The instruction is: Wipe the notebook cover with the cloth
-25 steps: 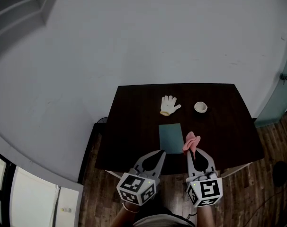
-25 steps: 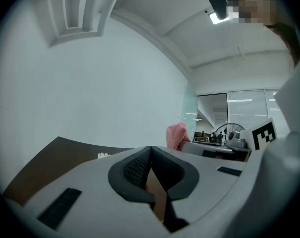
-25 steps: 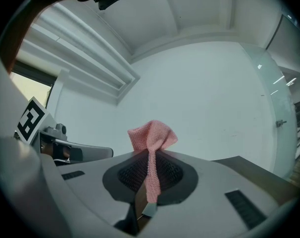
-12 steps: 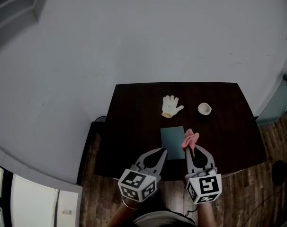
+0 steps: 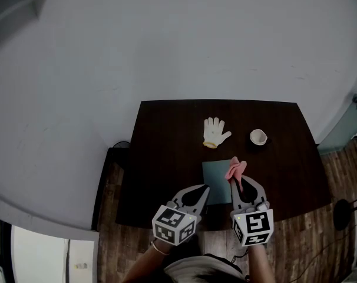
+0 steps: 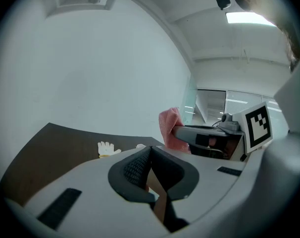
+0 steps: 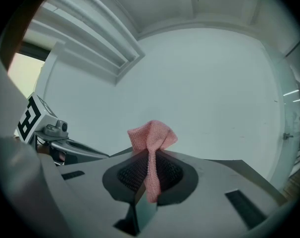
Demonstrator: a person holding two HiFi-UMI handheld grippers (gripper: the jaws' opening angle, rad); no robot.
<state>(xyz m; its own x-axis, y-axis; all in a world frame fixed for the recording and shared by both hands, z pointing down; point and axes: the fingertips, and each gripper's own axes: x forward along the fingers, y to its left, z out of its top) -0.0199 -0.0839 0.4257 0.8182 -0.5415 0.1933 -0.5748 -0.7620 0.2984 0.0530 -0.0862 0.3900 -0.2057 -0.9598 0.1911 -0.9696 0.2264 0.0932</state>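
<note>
A teal notebook point(image 5: 215, 173) lies flat near the front of the dark table point(image 5: 167, 158). My right gripper point(image 5: 234, 180) is shut on a pink cloth point(image 5: 235, 169), which sticks up past the fingertips at the notebook's right edge. In the right gripper view the cloth point(image 7: 152, 133) is pinched between the pads and droops down inside the right gripper point(image 7: 149, 155). My left gripper point(image 5: 203, 188) hovers at the notebook's near left corner; in its own view the left gripper point(image 6: 150, 150) is shut with nothing in it. The cloth point(image 6: 169, 128) shows there too.
A white work glove point(image 5: 215, 132) lies behind the notebook, and a small white cup point(image 5: 258, 137) stands to its right. The glove point(image 6: 106, 148) also shows in the left gripper view. The table's front edge runs just under both grippers, with wooden floor point(image 5: 296, 240) below.
The right gripper has carried the cloth slightly left, closer over the notebook's right edge. The left gripper stays shut near the notebook's front corner. The head camera has shifted a little.
</note>
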